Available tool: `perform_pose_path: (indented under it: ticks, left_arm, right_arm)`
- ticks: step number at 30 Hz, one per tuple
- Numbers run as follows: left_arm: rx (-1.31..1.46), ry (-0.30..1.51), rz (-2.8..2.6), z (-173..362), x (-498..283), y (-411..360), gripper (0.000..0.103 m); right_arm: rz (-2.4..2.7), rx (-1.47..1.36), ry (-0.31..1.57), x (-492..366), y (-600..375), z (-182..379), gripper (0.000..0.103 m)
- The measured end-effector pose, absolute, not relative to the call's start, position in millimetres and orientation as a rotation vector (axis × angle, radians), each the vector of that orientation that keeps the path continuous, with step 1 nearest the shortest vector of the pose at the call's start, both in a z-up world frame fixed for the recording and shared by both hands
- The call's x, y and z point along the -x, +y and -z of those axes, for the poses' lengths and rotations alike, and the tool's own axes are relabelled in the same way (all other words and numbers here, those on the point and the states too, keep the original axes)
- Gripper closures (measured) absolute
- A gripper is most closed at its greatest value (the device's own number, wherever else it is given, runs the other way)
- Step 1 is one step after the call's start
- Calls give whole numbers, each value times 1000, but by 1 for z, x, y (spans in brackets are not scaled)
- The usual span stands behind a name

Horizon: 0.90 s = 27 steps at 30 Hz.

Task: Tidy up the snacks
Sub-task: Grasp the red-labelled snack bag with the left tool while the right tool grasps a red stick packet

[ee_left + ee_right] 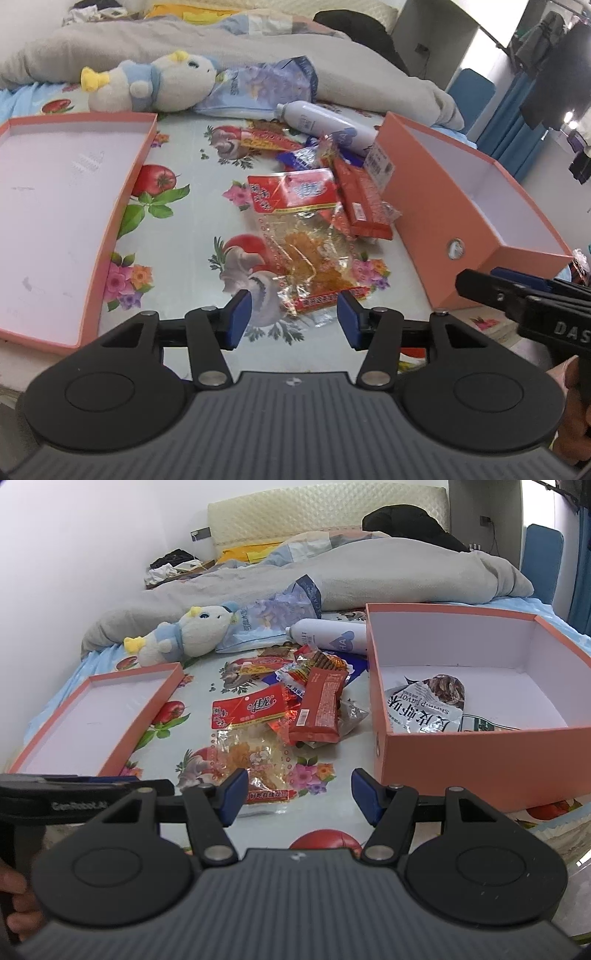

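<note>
The snacks lay in a loose heap on a flower-and-tomato printed sheet [184, 155] spread over the bed, between a shallow pink box lid [110, 206] on one side and a deeper pink box [461, 760] on the other. Nearest the cameras was a clear bag of yellow puffed snacks with a red header [295, 236], its bottom seal reaching down between the blue pads of the left gripper [294, 319]; those pads stood spread apart on either side of the seal and did not press on it. Just beside that bag, leaning over its upper edge, was a red wrapped bar [321, 709], with more red, blue and foil wrappers [306, 155] piled behind it. A white spray can [328, 637] lay on its side at the back of the heap, touching the deep box's wall. Inside that box a silver shrimp-flavour bag [424, 709] already rested against the near wall. The right gripper [299, 794] hung with its fingers spread and nothing between them, over the sheet near the box's front corner. Farther back, a white and blue plush toy [155, 85] lay against a pale blue printed bag [266, 85], with a grey blanket [388, 576] bunched behind them.
</note>
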<state>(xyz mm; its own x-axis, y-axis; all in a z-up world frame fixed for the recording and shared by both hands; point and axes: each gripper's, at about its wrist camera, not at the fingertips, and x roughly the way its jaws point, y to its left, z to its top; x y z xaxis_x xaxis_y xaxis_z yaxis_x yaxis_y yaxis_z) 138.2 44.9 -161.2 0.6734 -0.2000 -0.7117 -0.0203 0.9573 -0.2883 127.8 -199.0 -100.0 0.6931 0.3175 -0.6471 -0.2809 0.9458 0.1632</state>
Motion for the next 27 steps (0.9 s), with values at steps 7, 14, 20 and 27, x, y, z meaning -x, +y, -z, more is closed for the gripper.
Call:
perform_pose_path:
  ticks: [7,14,20,27]
  left_arm:
    - [331,833,119,191,-161,51,39]
    - [382,823,122,216,-181,50,39]
    - [387,816,162,225,-199,48,39]
    - [406,811,166,227,-214,55,43]
  right_arm:
    - [-343,-23,688,-148,-179,107,40]
    - [-363,14,681,-179,-156,118,43]
    - [-357,25,688,-209,-144,126,44]
    - [-335,66,736,-236,-134,137,52]
